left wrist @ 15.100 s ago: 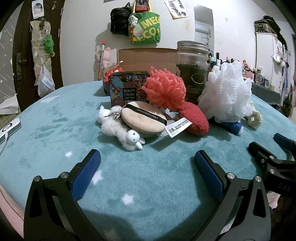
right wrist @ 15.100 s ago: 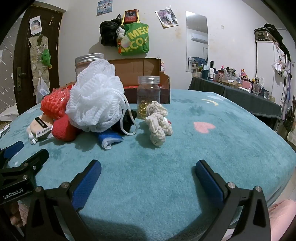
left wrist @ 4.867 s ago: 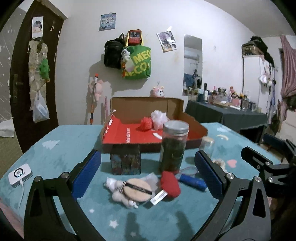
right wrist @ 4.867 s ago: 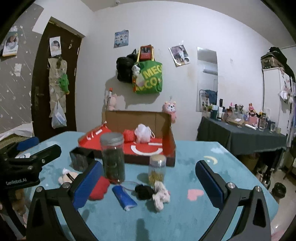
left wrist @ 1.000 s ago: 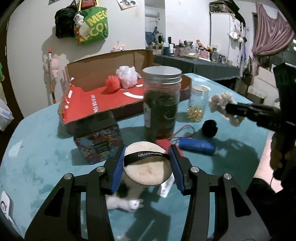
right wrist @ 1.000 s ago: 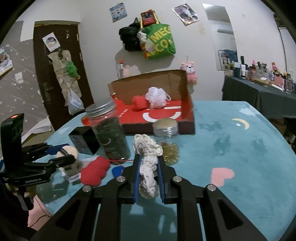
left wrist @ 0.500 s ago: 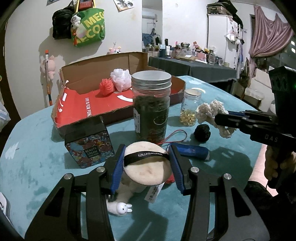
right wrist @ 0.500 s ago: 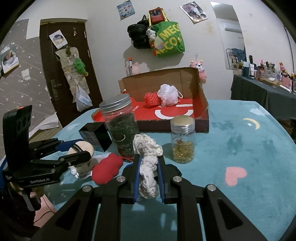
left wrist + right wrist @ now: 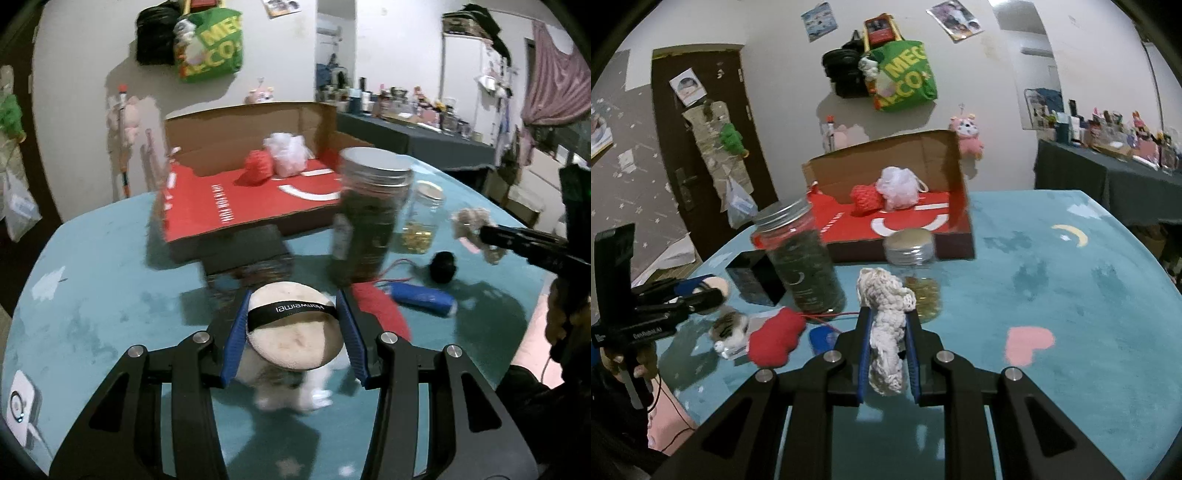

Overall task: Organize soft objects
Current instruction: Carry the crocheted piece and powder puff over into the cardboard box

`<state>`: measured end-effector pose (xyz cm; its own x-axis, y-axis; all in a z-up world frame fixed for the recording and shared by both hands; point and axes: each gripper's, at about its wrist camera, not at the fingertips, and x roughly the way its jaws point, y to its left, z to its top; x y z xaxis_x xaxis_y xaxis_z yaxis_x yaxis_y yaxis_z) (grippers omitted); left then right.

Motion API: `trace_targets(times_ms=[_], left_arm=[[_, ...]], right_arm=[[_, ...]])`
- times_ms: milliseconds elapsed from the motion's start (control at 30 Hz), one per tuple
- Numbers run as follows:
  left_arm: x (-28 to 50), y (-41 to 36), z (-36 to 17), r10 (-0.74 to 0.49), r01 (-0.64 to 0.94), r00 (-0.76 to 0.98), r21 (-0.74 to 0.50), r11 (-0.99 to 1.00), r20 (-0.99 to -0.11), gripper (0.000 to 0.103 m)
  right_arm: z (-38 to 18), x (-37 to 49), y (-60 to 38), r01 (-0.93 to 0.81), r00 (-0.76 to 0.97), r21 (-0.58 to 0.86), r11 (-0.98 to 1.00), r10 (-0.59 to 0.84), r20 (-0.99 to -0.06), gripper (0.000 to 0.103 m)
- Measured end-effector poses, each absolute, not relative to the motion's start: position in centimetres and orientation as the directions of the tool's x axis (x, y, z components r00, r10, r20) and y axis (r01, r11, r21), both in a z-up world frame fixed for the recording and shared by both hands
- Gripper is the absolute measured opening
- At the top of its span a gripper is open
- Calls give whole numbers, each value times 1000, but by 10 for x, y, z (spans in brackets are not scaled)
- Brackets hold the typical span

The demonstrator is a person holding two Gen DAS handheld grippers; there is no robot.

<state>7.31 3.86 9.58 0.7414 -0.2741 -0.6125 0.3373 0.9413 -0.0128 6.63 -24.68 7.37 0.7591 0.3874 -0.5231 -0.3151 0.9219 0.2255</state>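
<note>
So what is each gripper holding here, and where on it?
The left gripper clamps the round beige powder puff by its opposite edges. The right gripper pinches the cream crocheted piece across its middle, both ends free.

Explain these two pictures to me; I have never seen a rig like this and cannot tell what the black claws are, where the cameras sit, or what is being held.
There is no robot. A person holds one two-finger clamp in each hand, and a wide-angle camera on each clamp looks out along its fingers.

The left gripper is shut on a round beige powder puff. The right gripper is shut on a cream knitted piece.

Both are held above a teal table. On it stand a tall jar, a small jar and a cardboard box, which already holds a red pouf and a white pouf. A red plush lies beside the tall jar.
</note>
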Motion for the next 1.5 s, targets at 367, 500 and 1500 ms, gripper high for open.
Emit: trace_targets(times_ms=[367,500,1500], left_arm=[[96,88,91,-159,233,731,23,972,-664,45],[111,100,83,-140,225,711,35,974,-689,45],[191,111,116,-291,395,689,7,919,-664,45]], right_arm=[[71,91,-275,-241,757,200,950,312,-574,18],[70,106,-284,-227,744,177,958,288,-603,18],[108,200,-255,-417,677,113,902,391,-624,18]])
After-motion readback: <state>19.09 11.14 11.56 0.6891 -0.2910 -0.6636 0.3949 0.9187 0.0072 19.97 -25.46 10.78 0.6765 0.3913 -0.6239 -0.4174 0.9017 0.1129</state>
